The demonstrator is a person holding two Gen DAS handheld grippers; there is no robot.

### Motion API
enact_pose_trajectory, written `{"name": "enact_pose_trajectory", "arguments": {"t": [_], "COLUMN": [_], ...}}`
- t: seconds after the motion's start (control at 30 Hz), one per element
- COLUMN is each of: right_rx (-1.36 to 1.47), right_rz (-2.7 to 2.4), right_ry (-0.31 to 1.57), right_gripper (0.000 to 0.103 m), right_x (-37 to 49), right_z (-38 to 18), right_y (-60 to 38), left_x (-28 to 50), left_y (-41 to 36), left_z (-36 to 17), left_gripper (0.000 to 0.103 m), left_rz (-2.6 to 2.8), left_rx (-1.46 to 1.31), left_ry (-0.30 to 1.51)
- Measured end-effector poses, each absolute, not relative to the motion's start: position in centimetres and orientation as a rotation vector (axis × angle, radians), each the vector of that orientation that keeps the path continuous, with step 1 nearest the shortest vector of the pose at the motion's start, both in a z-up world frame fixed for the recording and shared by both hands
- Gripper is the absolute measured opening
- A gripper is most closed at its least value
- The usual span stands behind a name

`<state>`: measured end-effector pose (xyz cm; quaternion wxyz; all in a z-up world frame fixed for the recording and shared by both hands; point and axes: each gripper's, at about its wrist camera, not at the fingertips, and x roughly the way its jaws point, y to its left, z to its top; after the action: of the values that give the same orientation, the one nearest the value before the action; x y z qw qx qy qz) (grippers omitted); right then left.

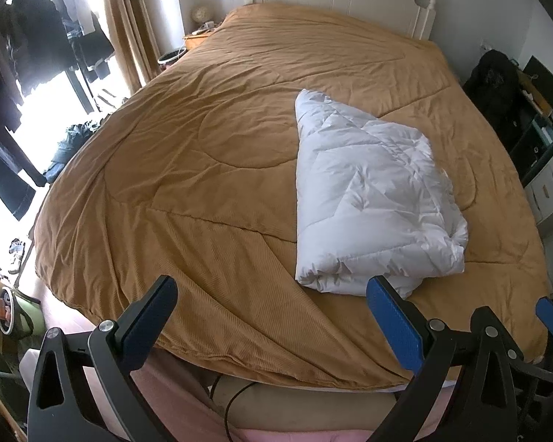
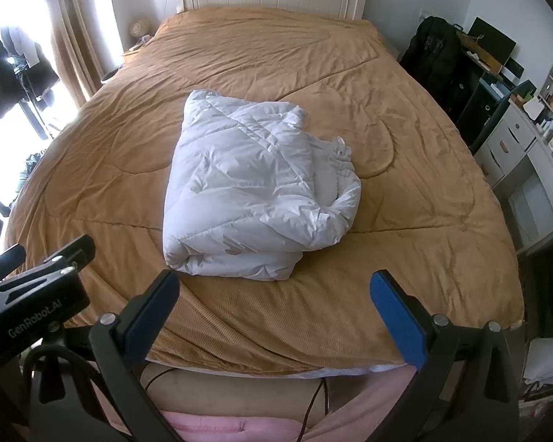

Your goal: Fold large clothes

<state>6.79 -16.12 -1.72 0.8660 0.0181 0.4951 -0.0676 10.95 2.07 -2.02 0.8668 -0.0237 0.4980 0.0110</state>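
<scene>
white quilted duvet (image 2: 254,191); tan ribbed bedspread (image 2: 405,202); blue-padded black fingers (image 2: 398,313)

Both grippers, left gripper (image 1: 272,309) and right gripper (image 2: 276,304), are showing 2 black triangular fingers with blue pads (image 2: 396,316), silver screws and thin dark cables. White "GenRobot.AI" lettering (image 2: 35,320) is marking the left one's black body. Pink clothing (image 2: 239,423) is showing below.

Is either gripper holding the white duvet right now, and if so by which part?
Nothing is held. The left gripper and right gripper are both open, short of the folded white duvet, which lies free on the tan bedspread.
</scene>
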Motion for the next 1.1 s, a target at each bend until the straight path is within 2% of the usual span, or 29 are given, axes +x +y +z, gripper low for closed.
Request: {"name": "enact_pose_trajectory", "arguments": {"t": [1.1], "right_rx": [0.038], "right_rz": [-0.157], "right_ry": [1.019], "right_gripper": [0.103], "right_x": [6.14], "right_z": [-1.15], "right_y": [-16.49], "left_x": [10.43], "left_y": [1.21], "left_z": [-1.78], "left_gripper": [0.102], "left_rz": [0.021], "left_rx": [-0.038], "left_ry": [1.044]}}
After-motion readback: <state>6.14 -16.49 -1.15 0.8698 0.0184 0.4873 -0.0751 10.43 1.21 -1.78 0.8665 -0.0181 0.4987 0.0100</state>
